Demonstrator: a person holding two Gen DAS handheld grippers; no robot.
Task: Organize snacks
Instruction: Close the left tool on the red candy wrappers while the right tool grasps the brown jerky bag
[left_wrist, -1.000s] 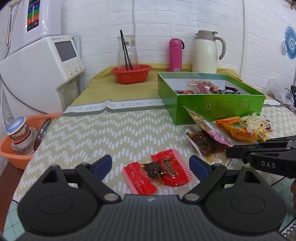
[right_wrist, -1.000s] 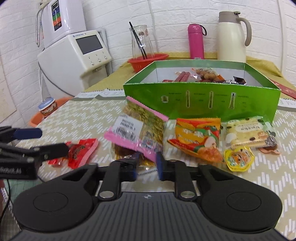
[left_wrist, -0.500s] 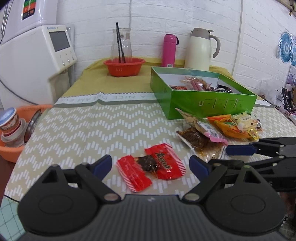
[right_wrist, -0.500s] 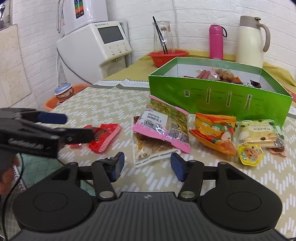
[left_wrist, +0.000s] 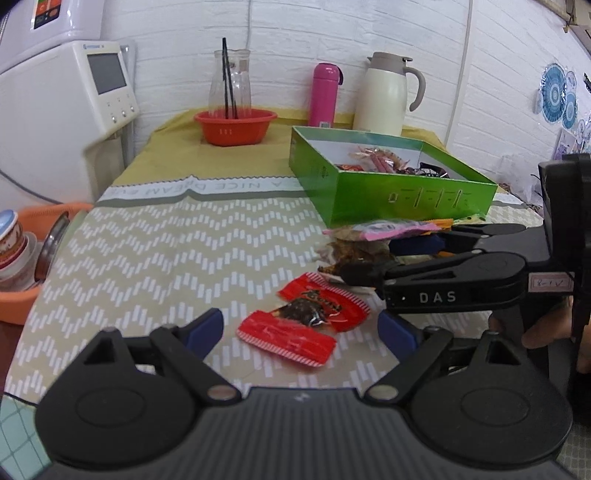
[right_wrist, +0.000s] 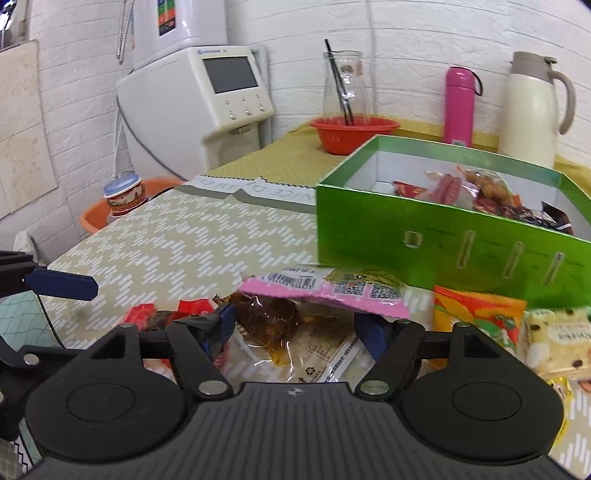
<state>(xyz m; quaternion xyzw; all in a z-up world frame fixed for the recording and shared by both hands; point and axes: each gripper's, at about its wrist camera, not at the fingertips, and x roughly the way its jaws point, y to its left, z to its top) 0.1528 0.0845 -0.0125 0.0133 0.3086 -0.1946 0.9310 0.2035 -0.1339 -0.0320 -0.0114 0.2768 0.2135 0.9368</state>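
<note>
My left gripper (left_wrist: 301, 328) is open, with a red snack packet (left_wrist: 304, 319) lying on the tablecloth between its fingers. My right gripper (right_wrist: 295, 323) is open, its fingers on either side of a clear packet of brown snack (right_wrist: 275, 317) that lies under a pink-edged packet (right_wrist: 332, 288). It also shows in the left wrist view (left_wrist: 373, 258), reaching in from the right. The green box (right_wrist: 443, 243) with several snacks inside stands just behind. An orange packet (right_wrist: 476, 314) and a cream packet (right_wrist: 557, 339) lie to the right.
A red bowl (left_wrist: 235, 125) with a glass jug, a pink flask (left_wrist: 325, 94) and a cream thermos (left_wrist: 386, 94) stand at the back. A white water dispenser (left_wrist: 66, 110) is at left, with an orange basin (left_wrist: 22, 266) beside the table edge.
My right gripper opened from shut and moved forward and down over the brown snack packet. My left gripper stayed open and edged nearer the red packet.
</note>
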